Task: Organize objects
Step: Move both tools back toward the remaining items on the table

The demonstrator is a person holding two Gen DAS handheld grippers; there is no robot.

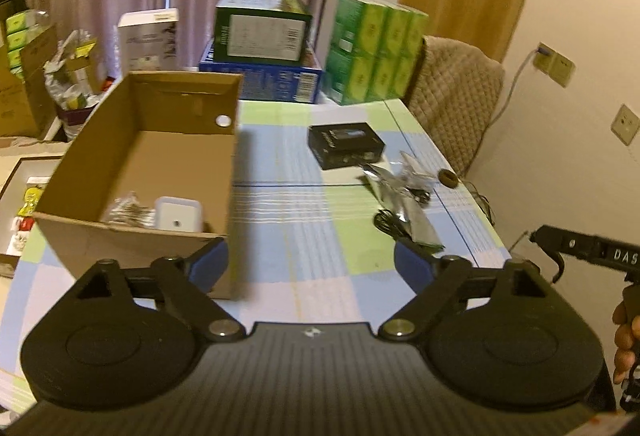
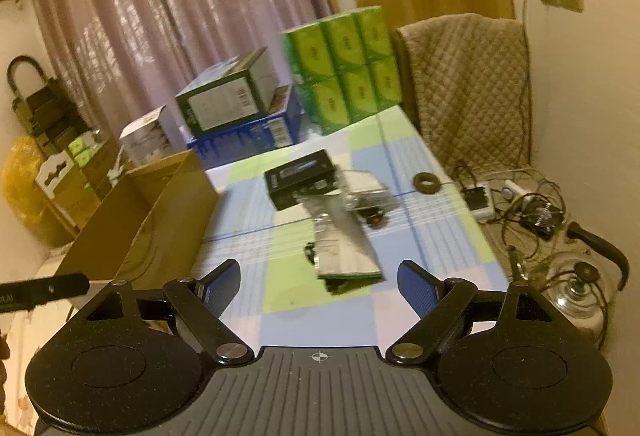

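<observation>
An open cardboard box [image 1: 156, 156] stands on the left of the checked table [image 1: 300, 204]; inside lie a white device [image 1: 177, 213] and a crinkled packet [image 1: 128, 210]. Right of it rest a small black box [image 1: 345, 144], silvery foil packets [image 1: 400, 196] with a black cable [image 1: 386, 222], and a brown ring [image 1: 449, 178]. My left gripper [image 1: 310, 268] hangs open just in front of the box's near corner, holding nothing. My right gripper [image 2: 320, 290] is open over the table's near edge, short of the foil packets [image 2: 344, 236] and black box [image 2: 302, 178]. The cardboard box [image 2: 160, 220] sits to its left.
Green carton packs [image 1: 374, 48], a green box on a blue one [image 1: 260, 48] and a white box [image 1: 148, 38] line the table's far edge. A quilted chair [image 2: 468, 88] stands at the right, with tangled cables, a power strip [image 2: 480, 198] and a glass kettle [image 2: 576, 284] below.
</observation>
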